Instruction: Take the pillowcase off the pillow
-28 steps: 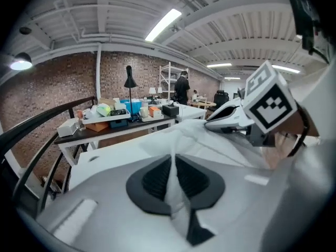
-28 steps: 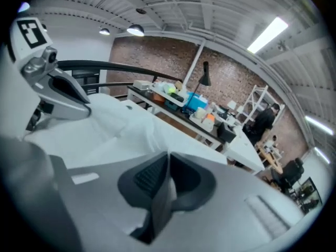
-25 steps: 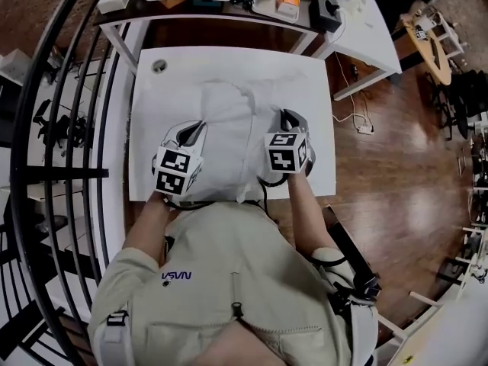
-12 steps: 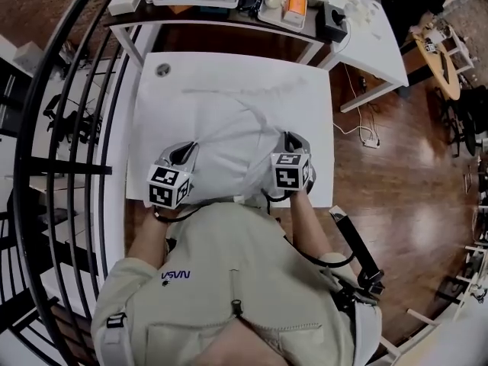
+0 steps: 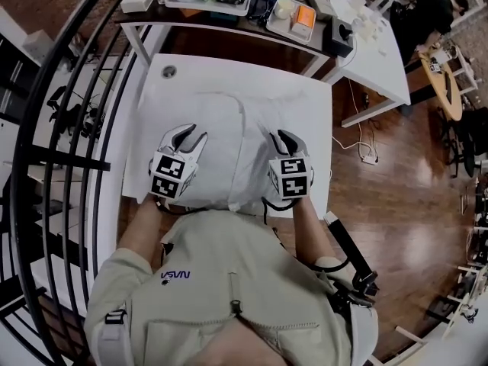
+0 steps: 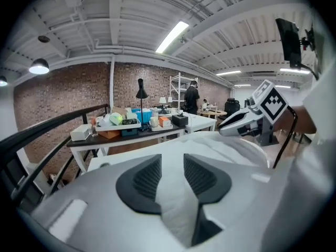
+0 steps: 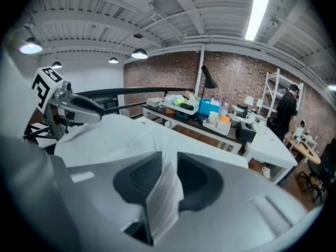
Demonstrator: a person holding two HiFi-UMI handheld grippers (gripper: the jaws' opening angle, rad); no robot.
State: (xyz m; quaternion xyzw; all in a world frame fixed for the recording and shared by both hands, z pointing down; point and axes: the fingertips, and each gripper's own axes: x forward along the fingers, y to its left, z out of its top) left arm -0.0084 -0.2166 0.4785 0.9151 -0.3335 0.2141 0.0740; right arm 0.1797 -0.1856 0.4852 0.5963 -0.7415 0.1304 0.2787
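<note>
Scene: A white pillowcase (image 5: 229, 139) is pictured on a white table (image 5: 316, 101), with a person in a beige jacket (image 5: 229, 296) bent over the table's near edge.
Pillowcase: It is laid from the near edge to about the middle of the table. It is puffed and creased, and a rounded seam is seen toward its far side. The pillow cannot be told apart from the pillowcase around it.
Left gripper (image 5: 191, 133): It is held over the near-left part of the pillowcase, pointed away from the person and tilted down. Its jaws have just been opening and are seen spread. White fabric of the pillowcase is seen in the gap, not pressed by the pads.
Right gripper (image 5: 280, 136): It is held over the near-right part of the pillowcase, about level with the left one, with a broad stretch of fabric between the two. Its jaws have just been opening and are seen apart. A thin upright fold of the pillowcase is seen between the pads, loose rather than clamped.
Background: A dark desk (image 5: 229, 23) loaded with trays and an orange box (image 5: 305, 19) is seen just beyond the table. A black railing (image 5: 46, 151) is curved along the left, and a wood floor (image 5: 404, 174) is seen to the right.
</note>
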